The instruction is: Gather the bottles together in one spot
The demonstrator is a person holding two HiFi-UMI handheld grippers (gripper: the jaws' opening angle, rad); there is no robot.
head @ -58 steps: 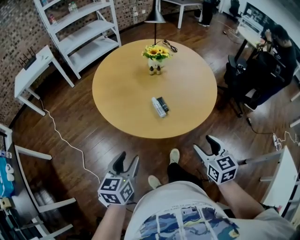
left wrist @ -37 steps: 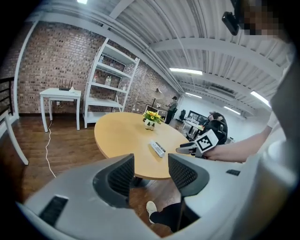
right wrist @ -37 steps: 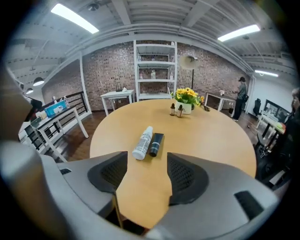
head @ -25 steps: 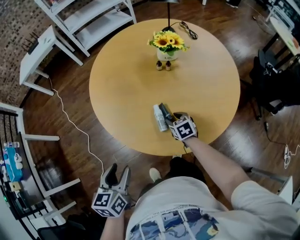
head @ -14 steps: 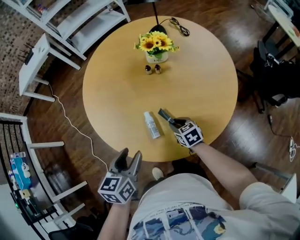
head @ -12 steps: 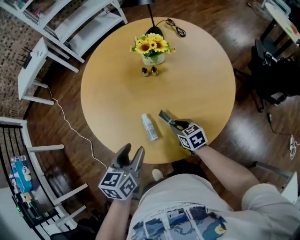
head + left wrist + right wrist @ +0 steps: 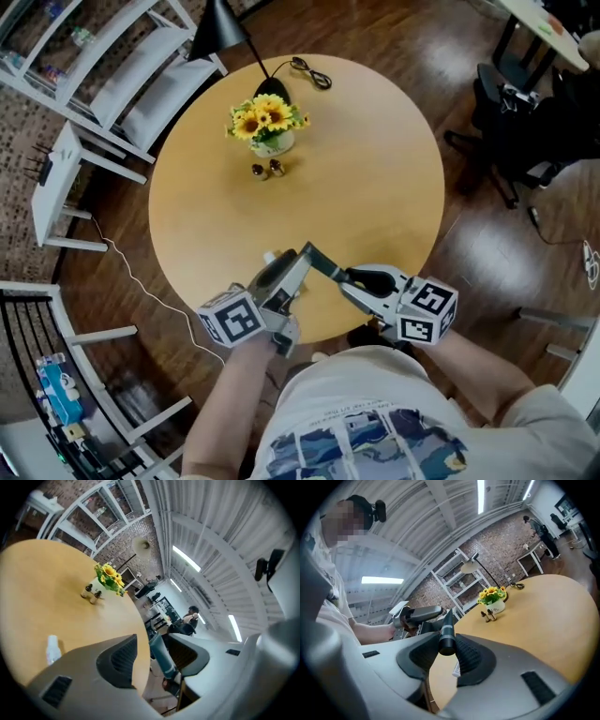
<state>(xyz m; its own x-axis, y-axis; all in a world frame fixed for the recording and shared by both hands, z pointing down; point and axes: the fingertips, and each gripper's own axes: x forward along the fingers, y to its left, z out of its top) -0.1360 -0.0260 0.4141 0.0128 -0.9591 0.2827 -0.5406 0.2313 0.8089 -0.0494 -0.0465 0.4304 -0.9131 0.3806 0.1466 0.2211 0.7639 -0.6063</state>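
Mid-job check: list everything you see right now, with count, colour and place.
table: one, round, tan wood, centre.
flower pot: one, white with yellow sunflowers, far side of the table.
small bottles: two, dark, upright just in front of the flower pot.
white bottle: one, lying near the table's near edge.
dark bottle: one, clamped in the right claw, far end between the left claw's jaws.
lamp: one, black, behind the flower pot.
shelves: one unit, white, far left.
left claw: grey, open.
right claw: grey, shut on the dark bottle.
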